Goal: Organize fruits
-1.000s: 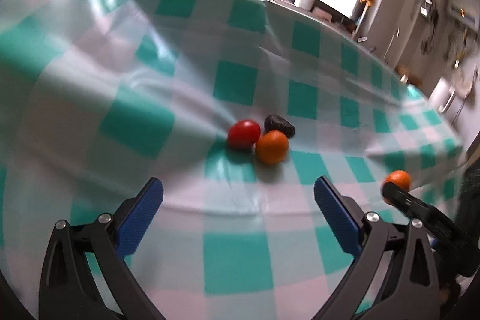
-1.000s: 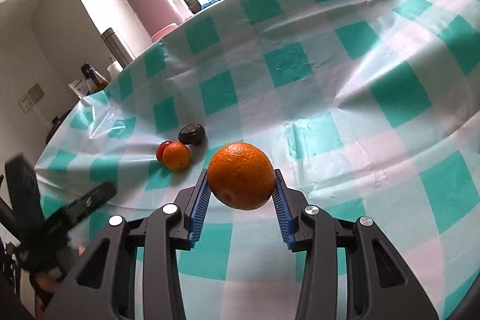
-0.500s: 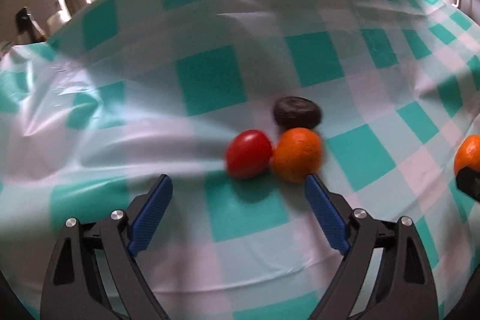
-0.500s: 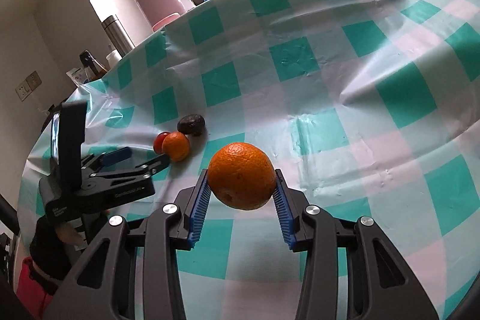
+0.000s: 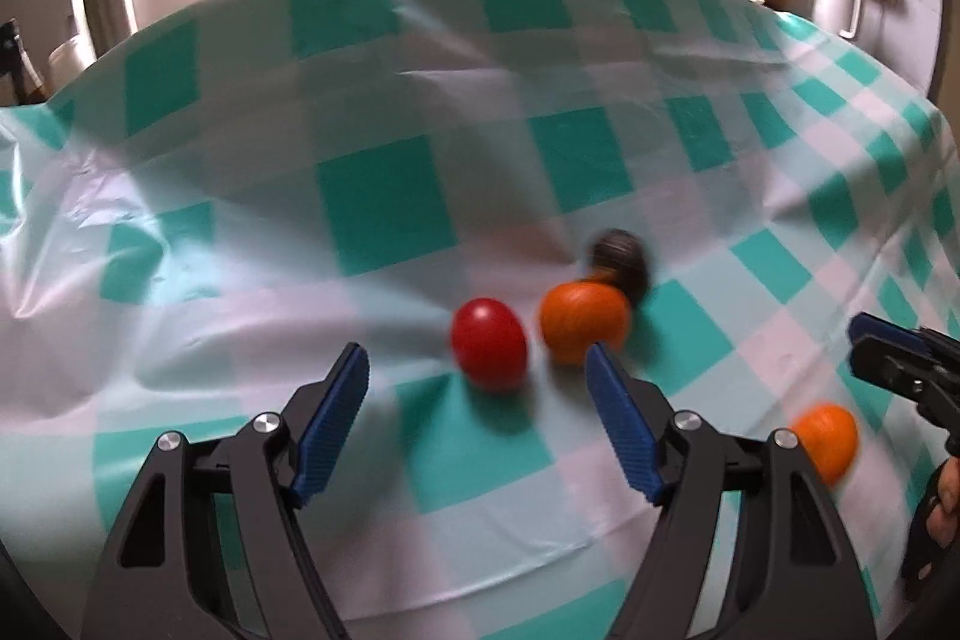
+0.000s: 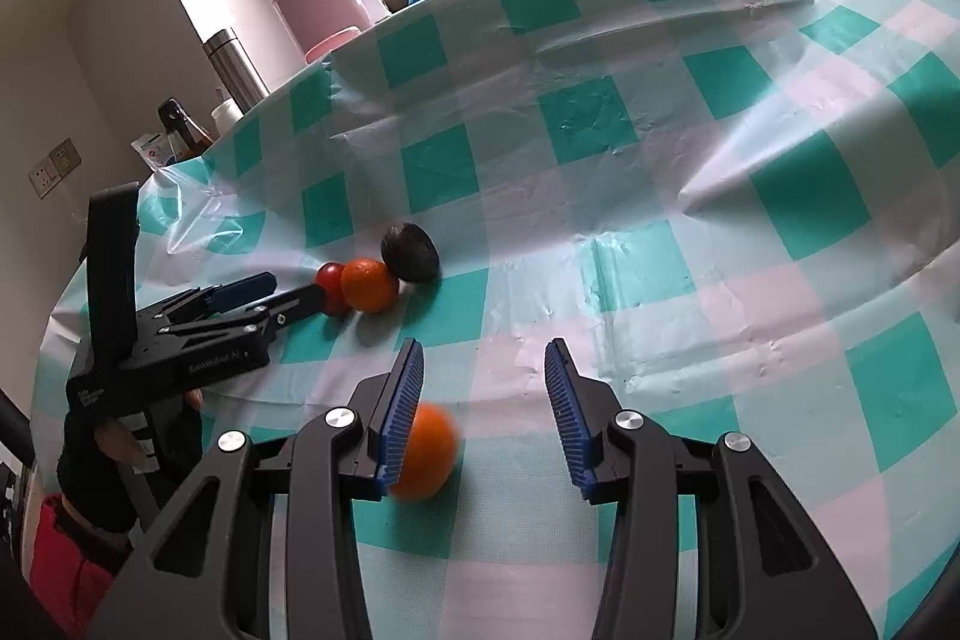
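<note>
We count the task as partly done: a red tomato-like fruit (image 5: 489, 352), a small orange (image 5: 583, 321) and a dark fruit (image 5: 621, 256) sit grouped just ahead of the left gripper (image 5: 477, 388). Its jaws are spread and have just been closing, nothing pinched, red fruit just beyond the tips.

The right gripper (image 6: 483, 394) is spread too; the big orange (image 6: 426, 451) lies loose on the checked tablecloth (image 6: 660, 160), touching its left pad, well apart from the group. Earlier that orange was pinched between the pads; now it's dropped. The left gripper has come closer to the cluster. Left to do, we judge: join this orange to the group.
</note>
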Tool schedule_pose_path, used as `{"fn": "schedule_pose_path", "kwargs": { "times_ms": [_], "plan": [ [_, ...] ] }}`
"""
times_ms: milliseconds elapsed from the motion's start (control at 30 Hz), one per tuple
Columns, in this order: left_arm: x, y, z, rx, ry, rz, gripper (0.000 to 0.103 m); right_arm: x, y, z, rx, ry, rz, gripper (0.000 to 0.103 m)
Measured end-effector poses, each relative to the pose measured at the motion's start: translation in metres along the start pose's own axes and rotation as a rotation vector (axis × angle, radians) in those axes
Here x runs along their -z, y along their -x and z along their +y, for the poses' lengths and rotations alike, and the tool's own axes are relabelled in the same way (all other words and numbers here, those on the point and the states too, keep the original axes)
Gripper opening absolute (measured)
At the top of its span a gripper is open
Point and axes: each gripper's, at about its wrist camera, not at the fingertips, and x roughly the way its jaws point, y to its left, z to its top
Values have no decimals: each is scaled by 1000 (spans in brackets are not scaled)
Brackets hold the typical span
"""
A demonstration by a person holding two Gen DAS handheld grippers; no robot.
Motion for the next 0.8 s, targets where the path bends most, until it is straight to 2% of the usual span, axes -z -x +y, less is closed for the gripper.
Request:
{"fn": "schedule_pose_path", "kwargs": {
  "times_ms": [133,267,367,433,467,533,667,733,800],
  "plan": [
    [1,-8,-2,-54,-47,37,74,0,-1,1,-8,7,5,44],
    [-3,-19,-3,-62,-23,42,72,2,-4,8,-7,39,26,44],
    [-7,-30,-5,-66,-27,58,56,2,-4,5,-7,24,27,44],
    [-9,-38,-11,-68,-51,86,38,2,-5,5,-8,24,30,44],
    [-9,-38,-15,-64,-73,86,33,2,-6,6,-7,25,34,45],
    [-8,-31,-21,-91,-94,50,32,2,-7,5,-3,21,40,46],
    [3,13,-16,-115,-43,-71,31,3,-7,4,-8,16,41,48],
    [11,42,-8,-113,17,-120,31,5,-5,5,-32,31,39,52],
    [28,80,9,-93,133,-194,31,9,-2,10,-70,60,49,63]
  ]
}}
